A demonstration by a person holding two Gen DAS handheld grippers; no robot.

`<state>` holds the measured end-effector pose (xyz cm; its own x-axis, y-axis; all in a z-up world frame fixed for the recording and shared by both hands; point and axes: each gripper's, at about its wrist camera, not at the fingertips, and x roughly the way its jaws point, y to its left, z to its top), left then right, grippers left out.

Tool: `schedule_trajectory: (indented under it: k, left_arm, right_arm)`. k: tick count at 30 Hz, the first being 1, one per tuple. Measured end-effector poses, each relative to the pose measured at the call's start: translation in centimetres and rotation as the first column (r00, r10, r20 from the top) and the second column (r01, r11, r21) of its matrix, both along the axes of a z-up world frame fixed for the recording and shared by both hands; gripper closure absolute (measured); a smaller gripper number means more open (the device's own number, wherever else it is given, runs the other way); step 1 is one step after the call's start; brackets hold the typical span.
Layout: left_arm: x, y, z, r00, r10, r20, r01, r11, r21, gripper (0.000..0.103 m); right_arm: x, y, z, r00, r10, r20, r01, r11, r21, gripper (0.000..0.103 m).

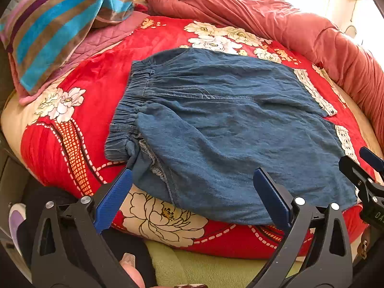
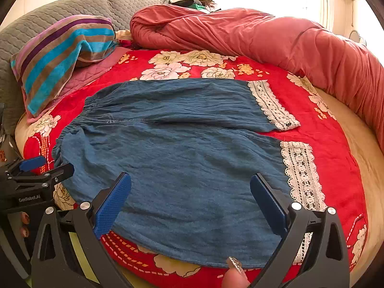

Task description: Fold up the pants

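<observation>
Blue denim pants (image 1: 216, 124) lie flat on a red floral bedspread (image 1: 79, 124), elastic waistband (image 1: 127, 110) to the left and white lace hems (image 2: 271, 105) to the right. The two legs lie side by side; the near waist corner is bunched, showing a frayed inner seam. My left gripper (image 1: 193, 171) is open above the near leg at the waist end, its left fingertip by that bunched corner. My right gripper (image 2: 190, 177) is open above the near leg closer to the lace hem (image 2: 302, 175). Nothing is clamped in either. Each gripper shows in the other's view: right gripper (image 1: 360, 160), left gripper (image 2: 48, 165).
A striped towel-covered pillow (image 2: 62, 55) lies at the back left. A rolled salmon duvet (image 2: 264, 38) runs along the back and right edge of the bed. A grey quilted headboard (image 2: 60, 9) stands behind. A person's fingertip (image 2: 235, 271) shows at the bottom.
</observation>
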<state>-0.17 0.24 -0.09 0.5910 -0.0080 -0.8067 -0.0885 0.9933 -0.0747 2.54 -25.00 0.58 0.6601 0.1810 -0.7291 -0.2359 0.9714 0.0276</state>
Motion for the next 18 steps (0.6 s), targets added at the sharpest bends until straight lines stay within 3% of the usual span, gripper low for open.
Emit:
schedule_trajectory:
  k: [18]
  left_arm:
    - [-0.03, 0.10, 0.15, 1.000, 0.002, 0.003, -0.002, 1.000, -0.002, 0.008]
  right_arm:
    - [-0.31, 0.13, -0.04, 1.000, 0.001, -0.004, -0.001, 1.000, -0.004, 0.004]
